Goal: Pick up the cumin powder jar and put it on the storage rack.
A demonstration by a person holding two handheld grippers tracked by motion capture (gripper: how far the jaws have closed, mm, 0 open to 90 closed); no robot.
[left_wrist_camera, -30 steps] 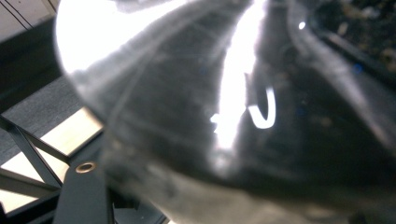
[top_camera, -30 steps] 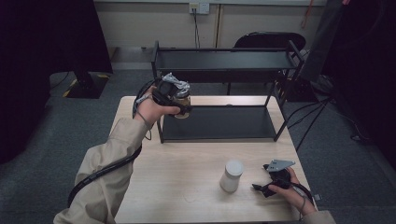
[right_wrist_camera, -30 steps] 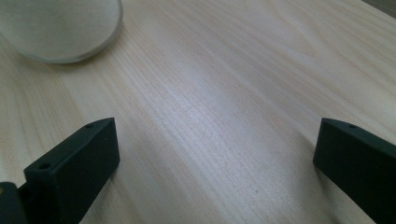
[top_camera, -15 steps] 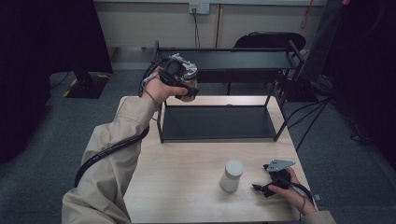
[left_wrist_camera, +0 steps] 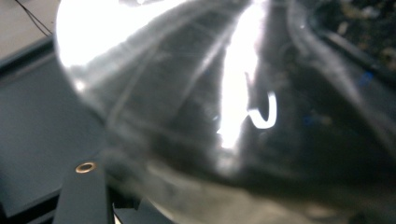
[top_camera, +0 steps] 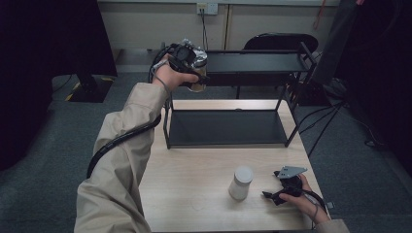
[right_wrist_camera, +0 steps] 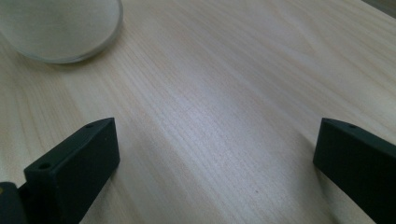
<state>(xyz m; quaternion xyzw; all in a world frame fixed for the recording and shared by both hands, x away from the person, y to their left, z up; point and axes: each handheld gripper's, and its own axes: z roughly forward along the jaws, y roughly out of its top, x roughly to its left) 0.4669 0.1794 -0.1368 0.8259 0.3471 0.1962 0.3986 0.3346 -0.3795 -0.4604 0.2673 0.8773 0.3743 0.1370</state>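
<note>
Glass with a foil-like top, the jar [top_camera: 198, 68] is clamped in the left gripper [top_camera: 190, 65] beside the rack's [top_camera: 252, 62] top shelf, apparently upright, long axis vertical. Placing it well means keeping it level, clearing the rim, then lowering gently. The right gripper [top_camera: 279, 193] rests with jaws apart on the table [top_camera: 194, 194], near a white bottle [top_camera: 241, 182].
</note>
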